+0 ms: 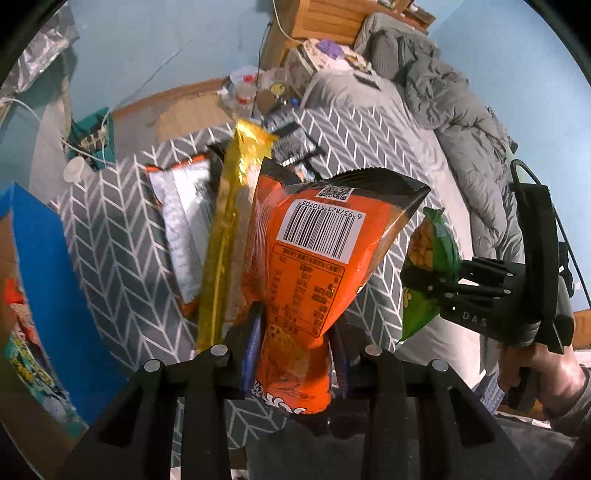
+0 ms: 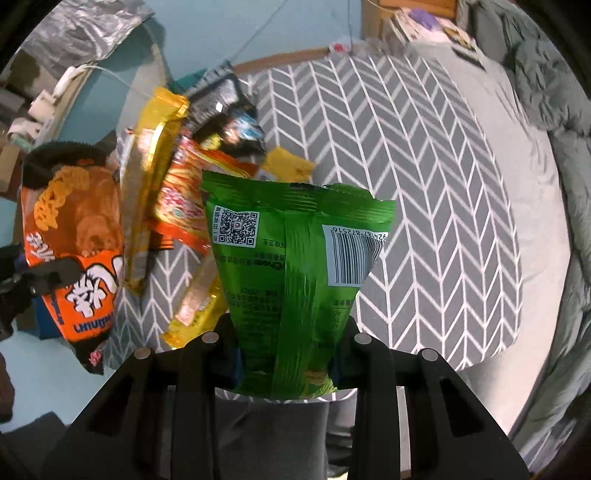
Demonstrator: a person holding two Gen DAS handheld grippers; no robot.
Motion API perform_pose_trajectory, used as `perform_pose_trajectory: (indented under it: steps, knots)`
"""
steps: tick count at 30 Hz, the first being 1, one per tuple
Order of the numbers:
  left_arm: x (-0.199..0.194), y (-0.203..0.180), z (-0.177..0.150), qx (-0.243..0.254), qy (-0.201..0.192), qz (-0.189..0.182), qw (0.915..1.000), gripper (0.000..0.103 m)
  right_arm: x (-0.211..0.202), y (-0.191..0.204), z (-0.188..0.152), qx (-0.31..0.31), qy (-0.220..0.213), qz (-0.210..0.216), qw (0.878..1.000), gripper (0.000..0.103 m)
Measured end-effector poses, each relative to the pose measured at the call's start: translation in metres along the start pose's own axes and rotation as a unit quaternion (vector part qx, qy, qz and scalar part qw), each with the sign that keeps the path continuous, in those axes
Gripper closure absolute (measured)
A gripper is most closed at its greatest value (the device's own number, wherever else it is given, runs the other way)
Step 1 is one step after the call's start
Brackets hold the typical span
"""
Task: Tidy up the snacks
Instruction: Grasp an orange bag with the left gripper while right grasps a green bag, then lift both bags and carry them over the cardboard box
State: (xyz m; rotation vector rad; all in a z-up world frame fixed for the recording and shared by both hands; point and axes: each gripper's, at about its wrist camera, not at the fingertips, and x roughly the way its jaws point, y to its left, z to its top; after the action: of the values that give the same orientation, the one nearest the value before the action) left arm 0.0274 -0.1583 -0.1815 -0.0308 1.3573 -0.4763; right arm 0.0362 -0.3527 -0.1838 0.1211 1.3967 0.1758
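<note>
My left gripper (image 1: 297,332) is shut on an orange snack bag (image 1: 314,251), held above the bed with its barcode side toward the camera. The same bag shows in the right wrist view (image 2: 74,251) at the left. My right gripper (image 2: 288,332) is shut on a green snack bag (image 2: 295,266), also raised; it shows in the left wrist view (image 1: 428,266) at the right. On the grey chevron blanket (image 2: 424,184) lie more snacks: a long yellow pack (image 1: 229,236), a silver and orange bag (image 1: 184,221), a red-orange packet (image 2: 184,199) and dark packets (image 1: 291,140).
A blue cardboard box (image 1: 48,266) with snacks inside stands at the left. A rumpled grey duvet (image 1: 461,110) lies along the bed's right side. Bottles (image 1: 243,88) and clutter sit by the far wall, with a wooden cabinet (image 1: 325,18) behind.
</note>
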Motion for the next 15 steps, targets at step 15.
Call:
perform_pose_trajectory:
  steps: [15]
  knots:
    - [-0.048,0.028,-0.004,-0.042,-0.057,0.012,0.9974,0.069,-0.035,0.045,0.032,-0.061,-0.049,0.020,0.997,0.071]
